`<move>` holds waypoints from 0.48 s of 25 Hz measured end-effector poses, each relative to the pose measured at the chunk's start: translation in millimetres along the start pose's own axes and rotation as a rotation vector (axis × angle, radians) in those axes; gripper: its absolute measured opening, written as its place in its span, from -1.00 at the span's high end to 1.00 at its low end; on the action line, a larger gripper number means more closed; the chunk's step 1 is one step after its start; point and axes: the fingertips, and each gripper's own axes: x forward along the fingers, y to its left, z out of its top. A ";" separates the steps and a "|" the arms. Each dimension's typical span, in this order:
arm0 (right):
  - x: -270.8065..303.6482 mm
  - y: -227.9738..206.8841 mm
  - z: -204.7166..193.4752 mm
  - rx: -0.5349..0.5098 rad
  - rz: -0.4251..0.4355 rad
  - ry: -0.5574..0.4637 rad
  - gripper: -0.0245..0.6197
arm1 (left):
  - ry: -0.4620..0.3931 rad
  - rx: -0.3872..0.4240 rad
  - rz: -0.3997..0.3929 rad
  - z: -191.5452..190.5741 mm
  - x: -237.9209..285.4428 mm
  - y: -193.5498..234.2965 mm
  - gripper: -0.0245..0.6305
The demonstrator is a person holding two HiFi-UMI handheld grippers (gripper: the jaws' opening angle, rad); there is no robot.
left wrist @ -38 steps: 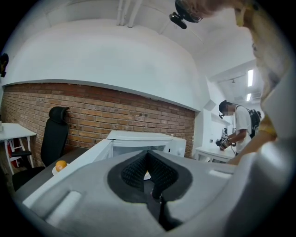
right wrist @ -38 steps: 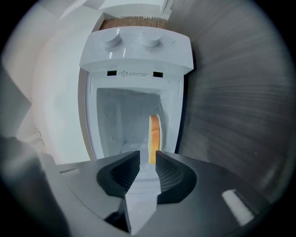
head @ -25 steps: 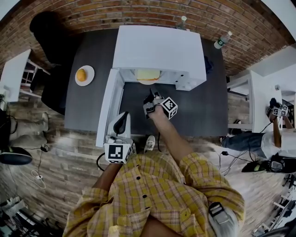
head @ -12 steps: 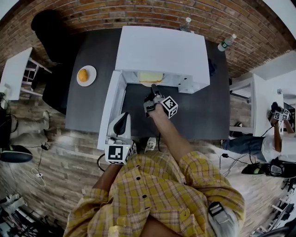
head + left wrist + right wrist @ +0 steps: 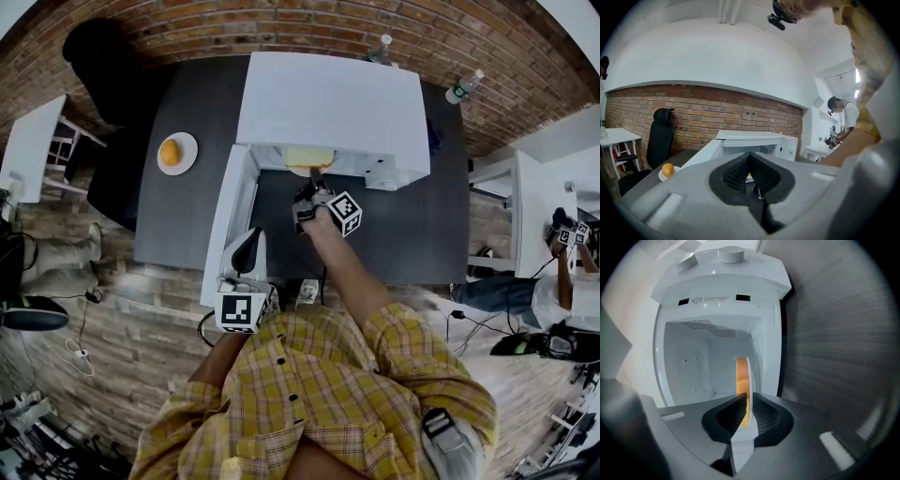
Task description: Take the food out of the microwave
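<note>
The white microwave (image 5: 328,103) stands on the dark table with its door (image 5: 228,220) swung open to the left. Inside it is a white plate of yellow food (image 5: 307,157). My right gripper (image 5: 314,178) reaches into the opening. In the right gripper view the plate's rim (image 5: 743,376) runs edge-on between the jaws of this gripper (image 5: 749,411). The jaws are closing, and their pads lie against the rim. My left gripper (image 5: 246,251) hangs by the door's outer end, shut and empty. Its view (image 5: 749,161) looks toward the microwave (image 5: 754,140).
A small plate (image 5: 187,142) with an orange (image 5: 169,152) sits on the table left of the microwave. Two bottles (image 5: 380,47) (image 5: 466,86) stand behind it by the brick wall. A black chair (image 5: 98,66) is at far left, and another person (image 5: 562,281) at right.
The right gripper has edged slightly deeper into the microwave opening. The left gripper and the door have stayed put.
</note>
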 end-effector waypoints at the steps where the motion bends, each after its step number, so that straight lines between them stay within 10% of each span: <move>1: -0.1 -0.4 0.7 -0.010 -0.004 0.002 0.85 | 0.003 0.000 0.001 -0.9 0.4 0.1 0.93; 12: -9.5 -2.4 5.8 -0.023 0.012 0.001 0.90 | 0.013 0.004 -0.026 -4.2 1.1 -4.8 0.93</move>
